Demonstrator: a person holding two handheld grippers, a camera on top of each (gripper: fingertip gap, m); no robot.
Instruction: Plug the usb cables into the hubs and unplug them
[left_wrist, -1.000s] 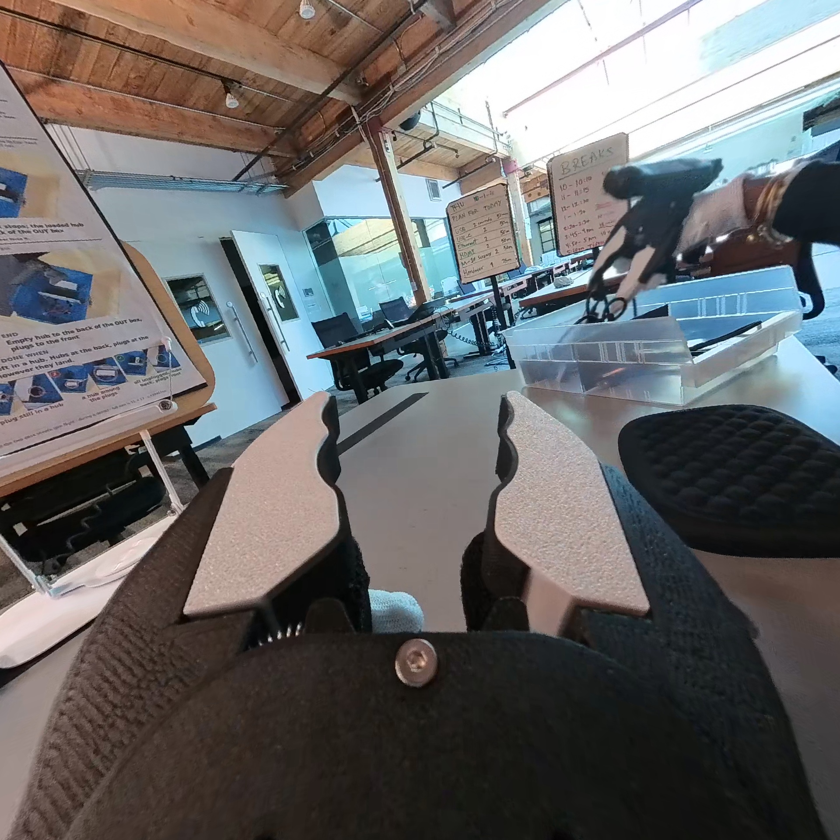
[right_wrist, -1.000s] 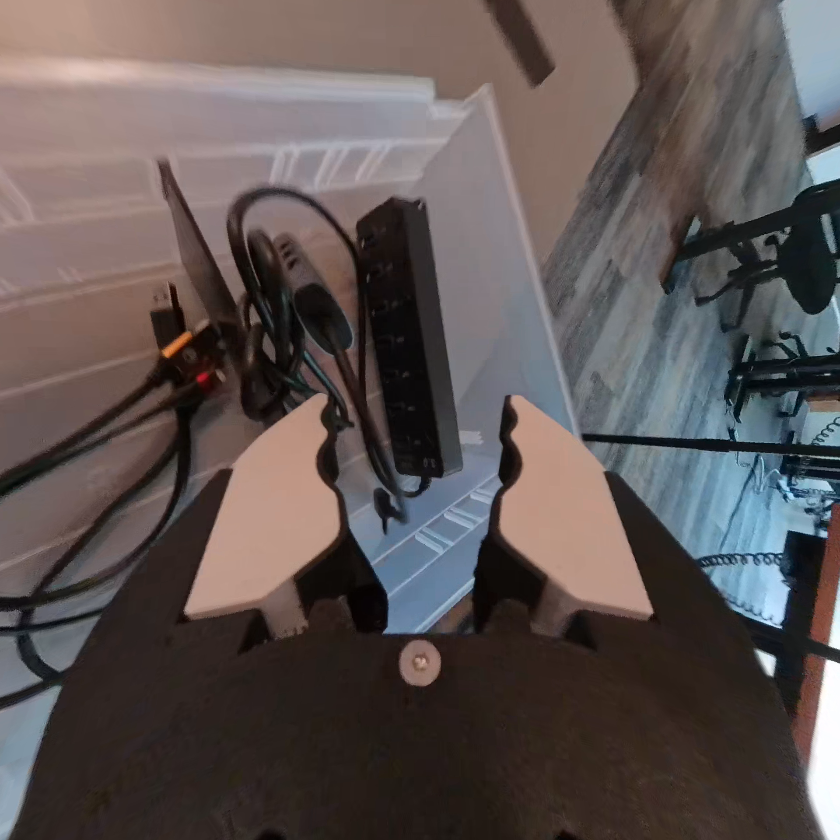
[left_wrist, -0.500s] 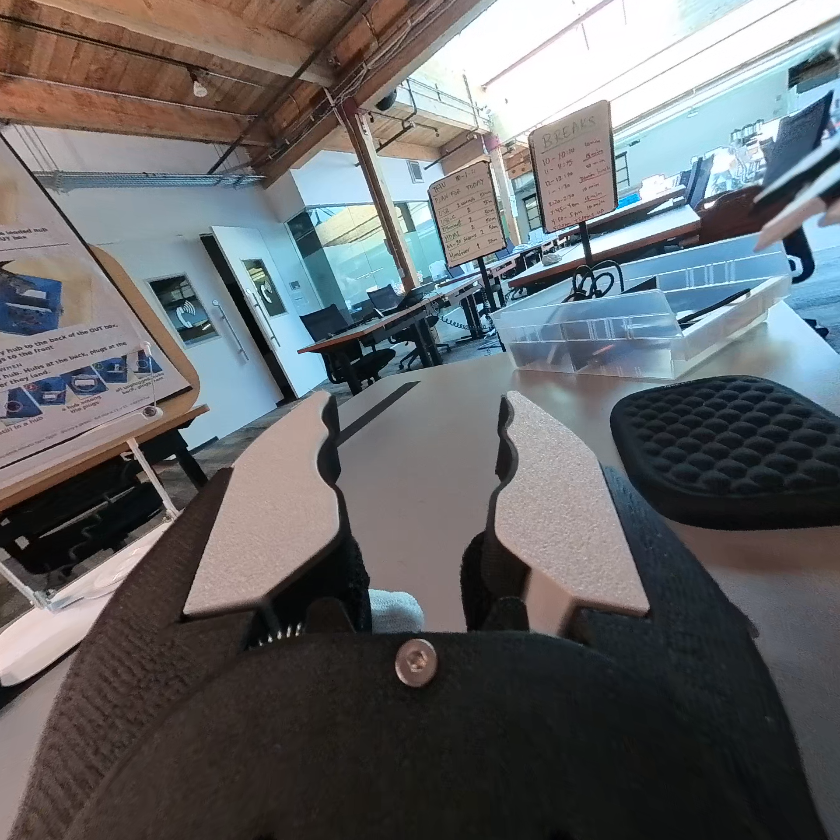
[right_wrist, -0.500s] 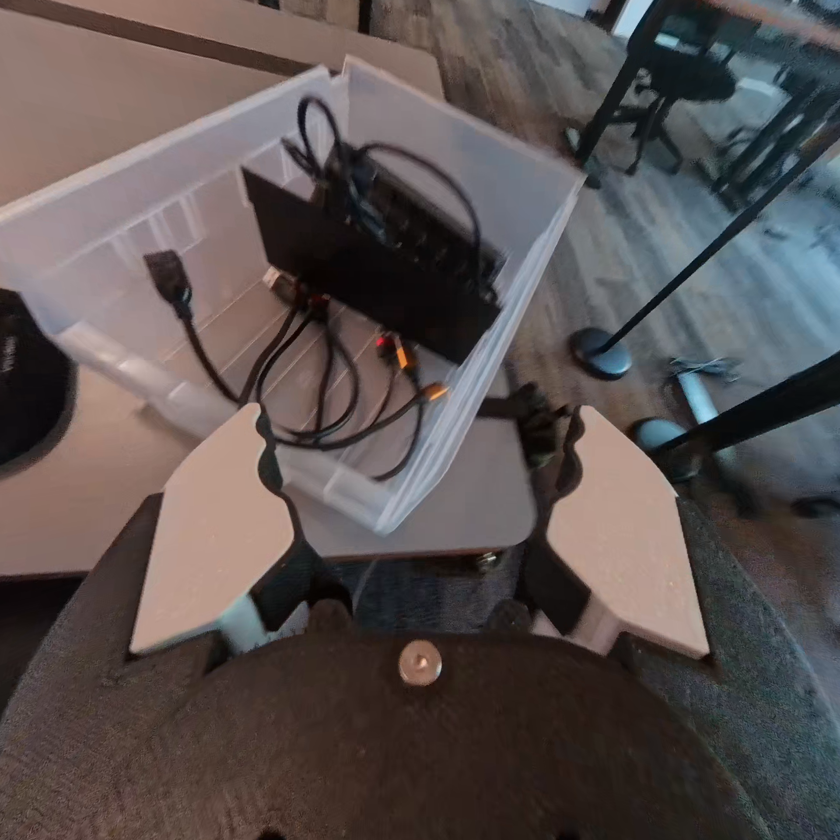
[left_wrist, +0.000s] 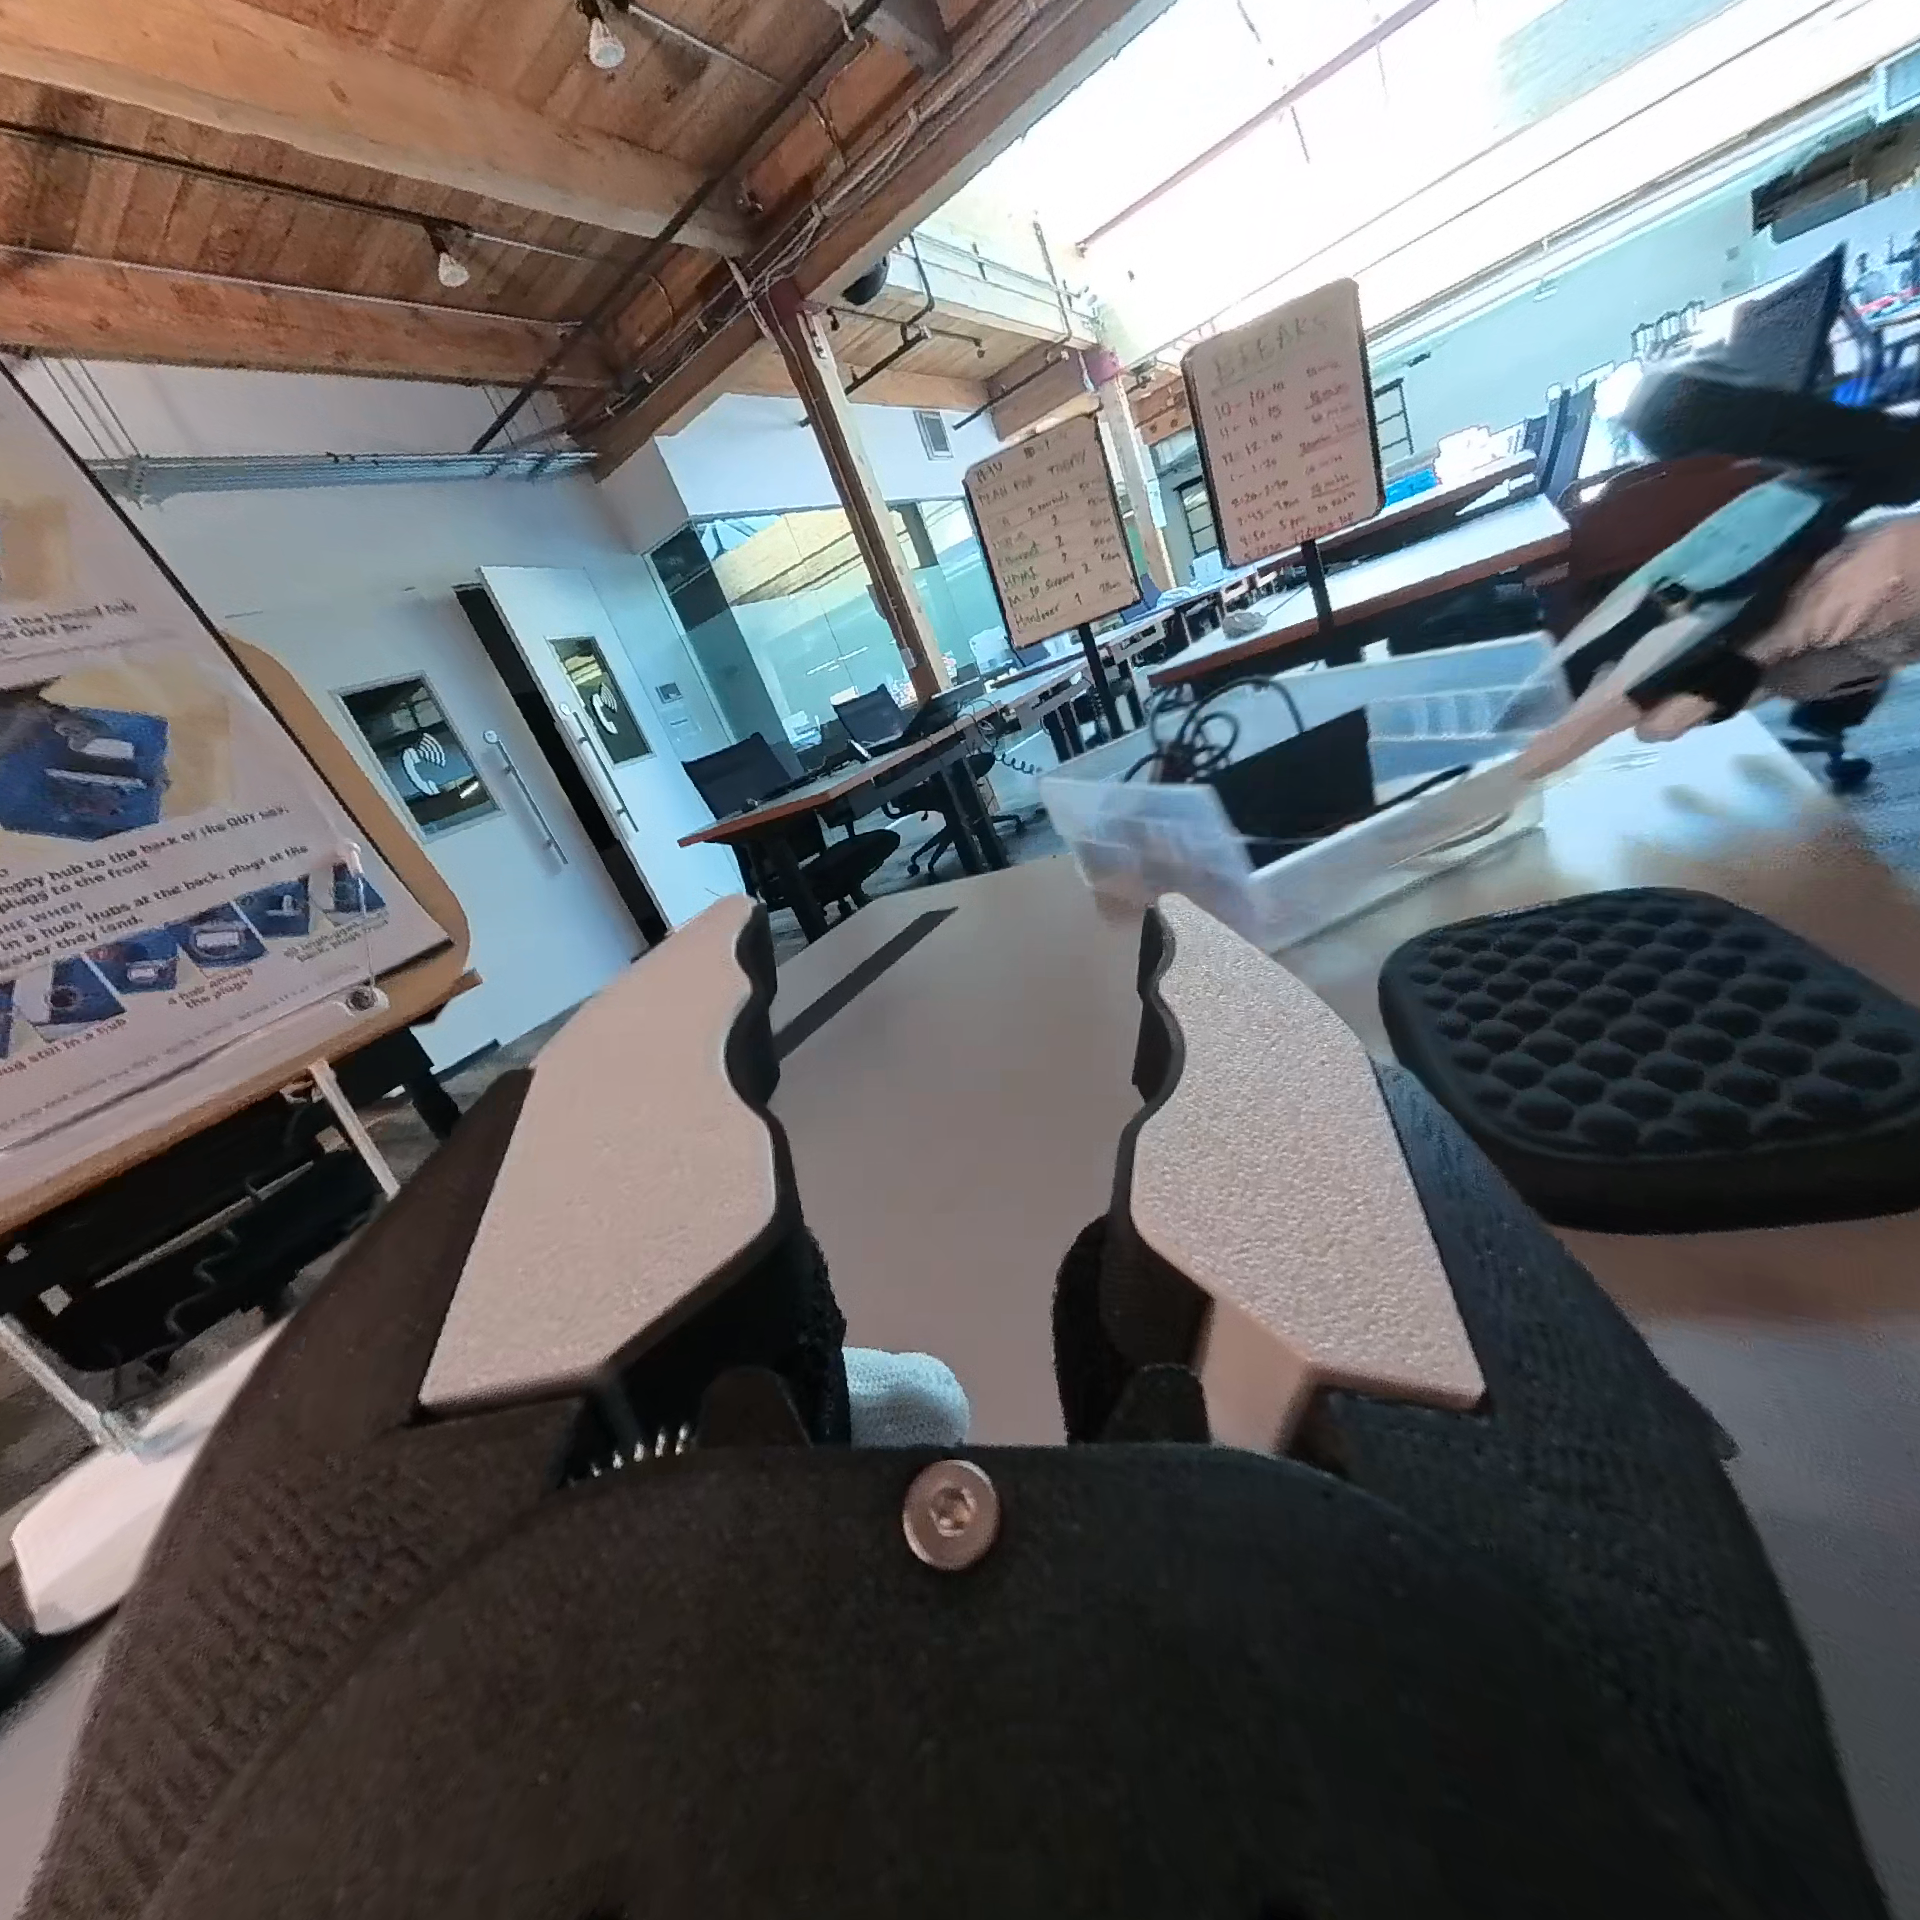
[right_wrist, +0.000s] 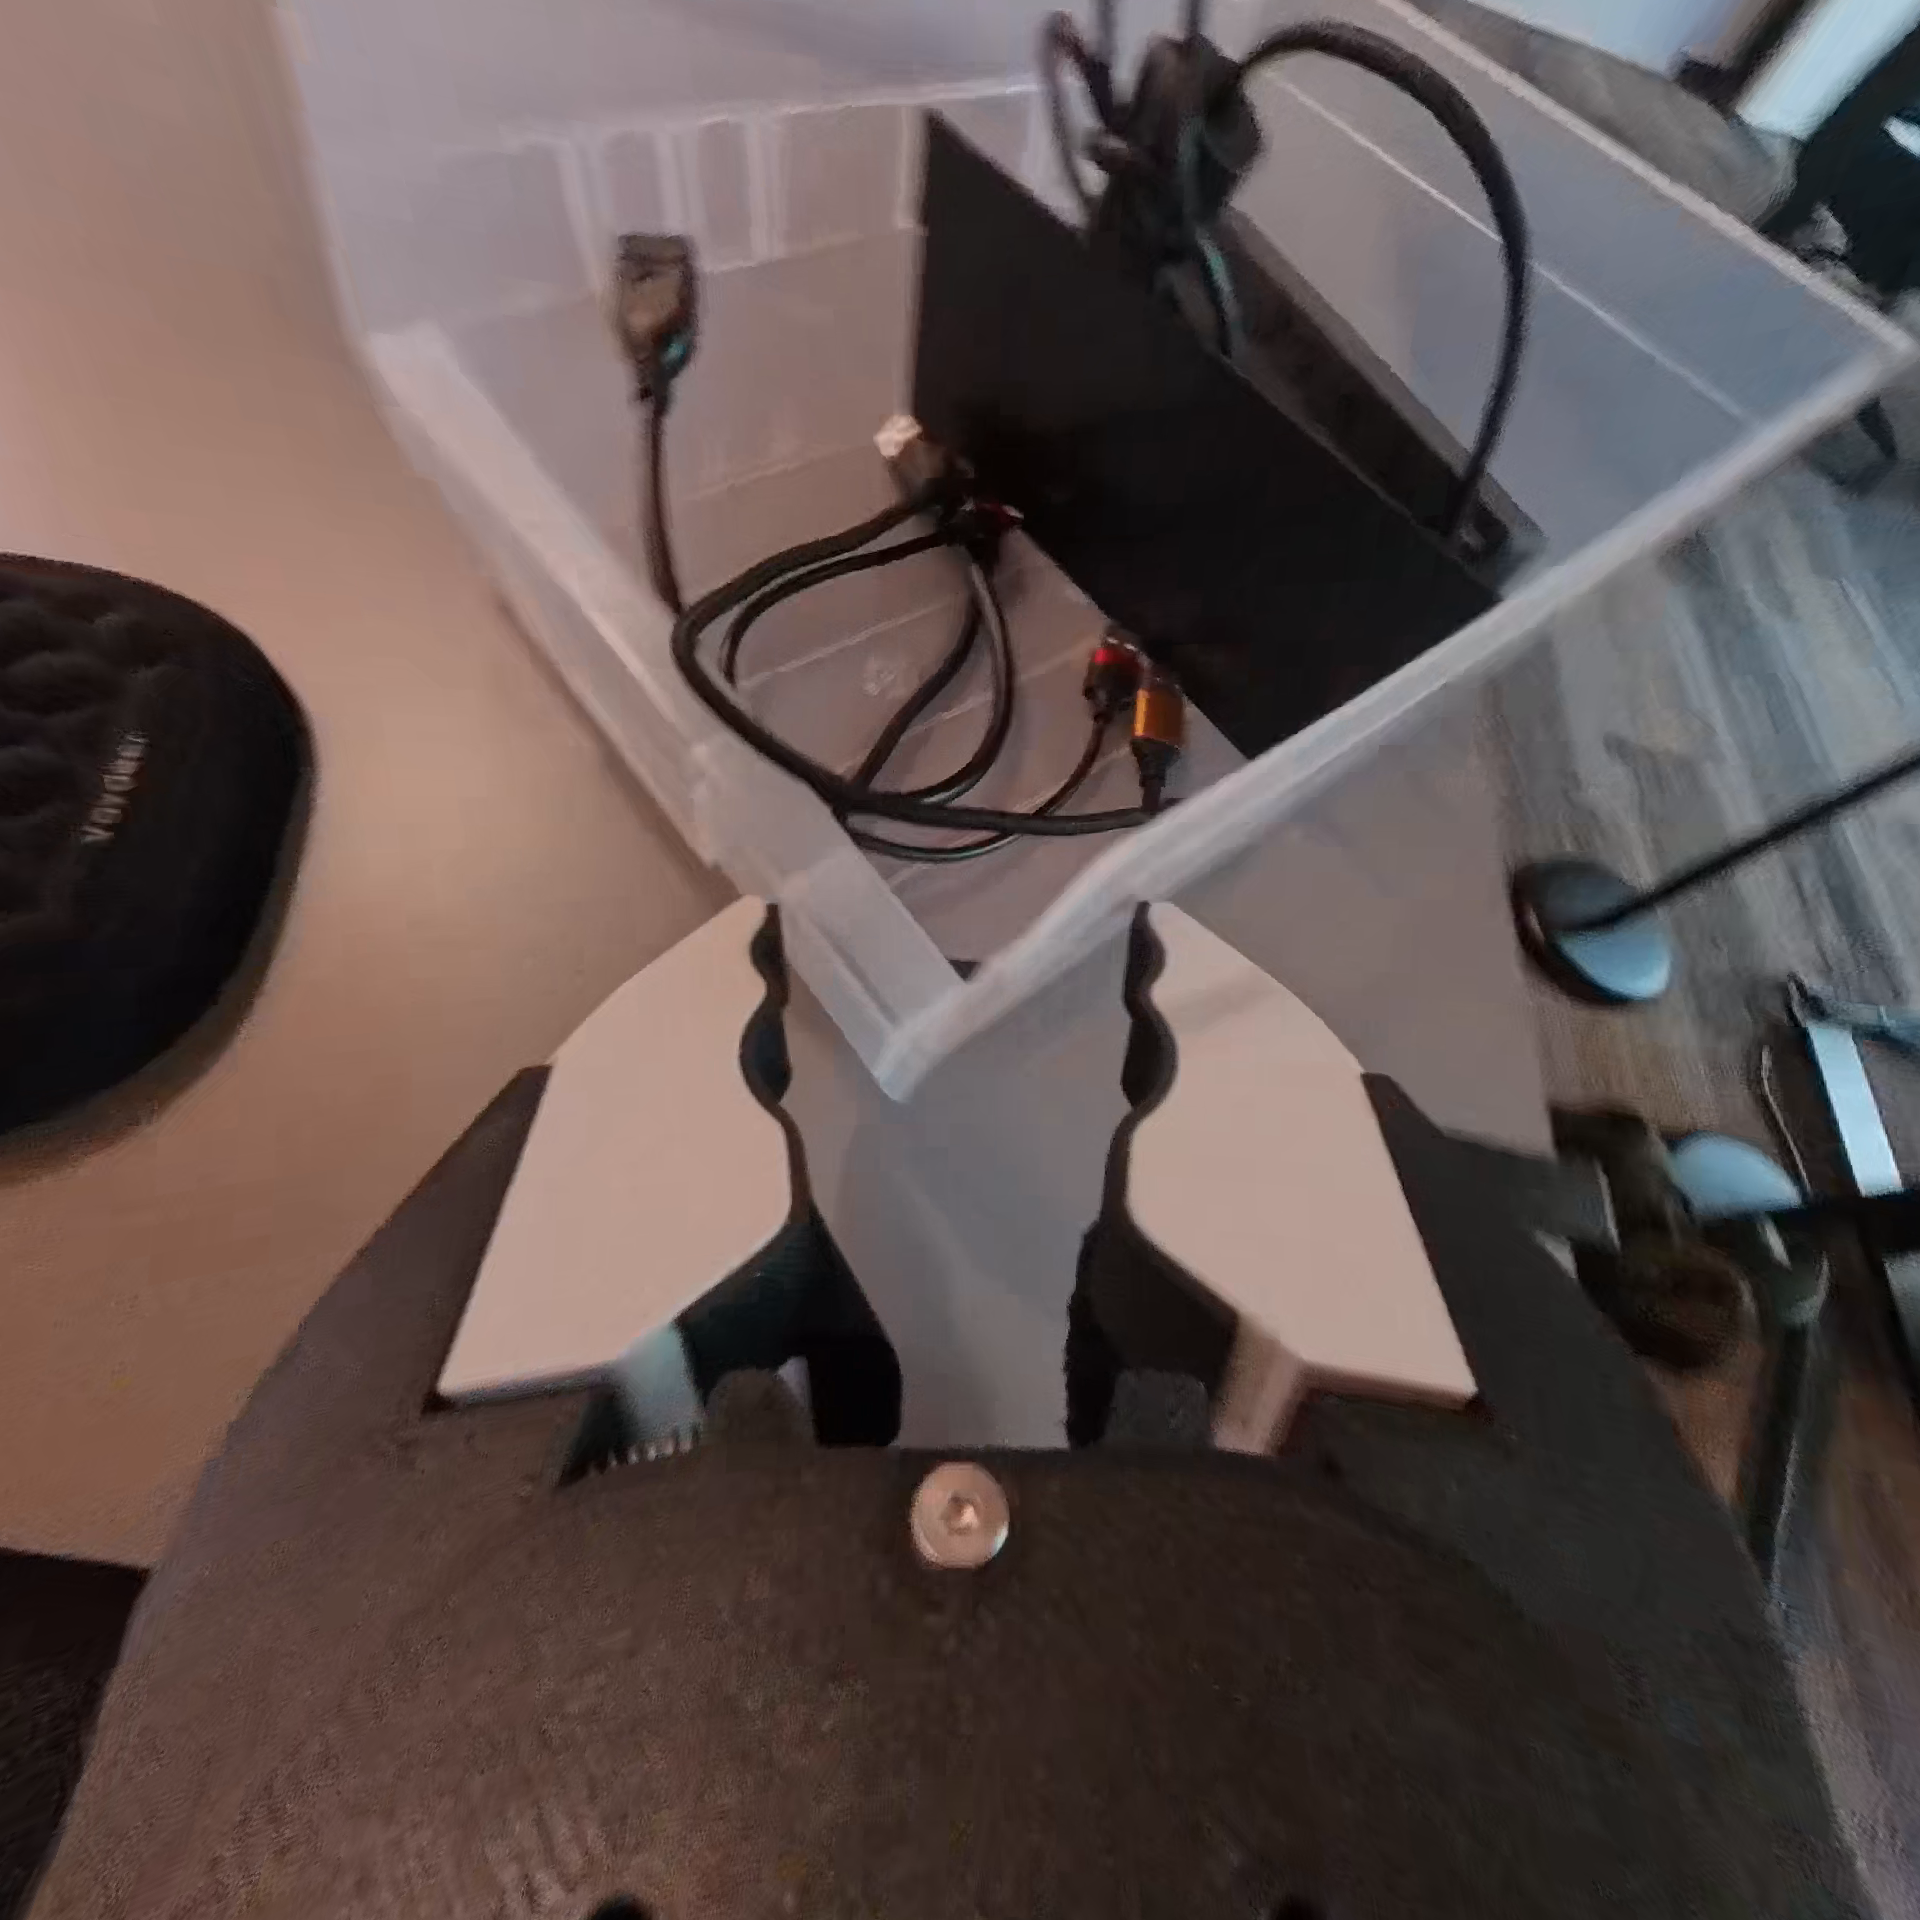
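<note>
Right tongs: jaws wide apart, gripping nothing; the near corner of the clear bin sits between my fingertips at frame centre. I cannot tell whether either finger touches it.
Left tongs: jaws apart and empty, low over the table, pointing at bare tabletop in the centre of the left view.
Hub: black bar in the upper right of the right view, behind a black divider, deep in the bin and well away from my fingertips.
Cables: loose black loops on the bin floor, above centre; an orange plug and a red one beside it lie near the right wall, a black plug at upper centre-left.
Pad: black, left edge, just beside the bin.
Risk, bin: if I close or push here I likely shove the bin, which seems to hang over the table edge at right.
Risk, cables: the loops look tangled; pulling one plug probably drags the others.
Risk, view: the blur makes my aim unsure.
</note>
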